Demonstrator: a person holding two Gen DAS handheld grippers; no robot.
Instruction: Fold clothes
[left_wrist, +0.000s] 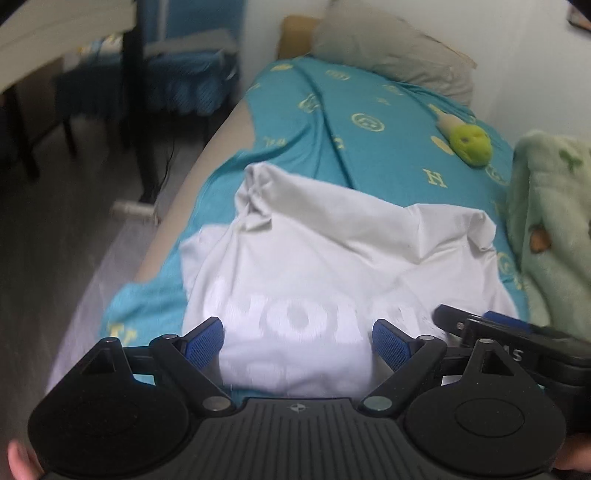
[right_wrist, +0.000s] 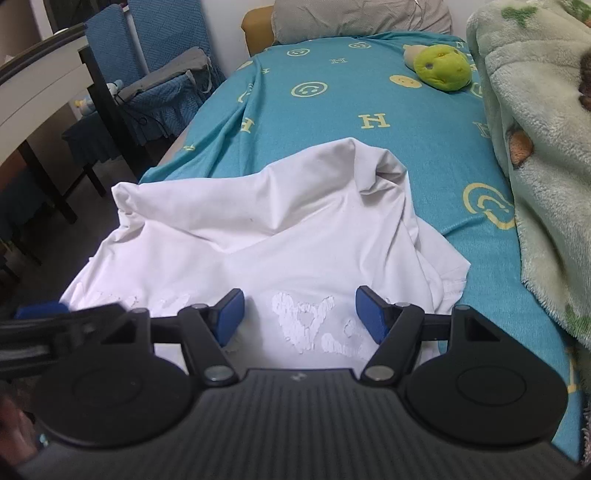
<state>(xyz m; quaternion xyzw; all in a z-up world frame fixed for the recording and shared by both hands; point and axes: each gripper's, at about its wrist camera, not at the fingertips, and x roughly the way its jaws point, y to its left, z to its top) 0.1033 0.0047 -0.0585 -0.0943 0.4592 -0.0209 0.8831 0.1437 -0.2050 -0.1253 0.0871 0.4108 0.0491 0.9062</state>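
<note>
I am in a home bedroom: a bed (right_wrist: 369, 110) with a teal printed sheet, a pillow (right_wrist: 351, 16), a fleece blanket (right_wrist: 546, 184) and a green plush toy (right_wrist: 441, 72).

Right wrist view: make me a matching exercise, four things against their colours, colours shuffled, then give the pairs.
Things:
1. T-shirt
2. Bed sheet
3. Plush toy
4. Pillow

Colours:
A. Grey
B. Lime green
C. White
D. Teal with yellow print

Pairs: 1-C, 2-D, 3-B, 4-A
</note>
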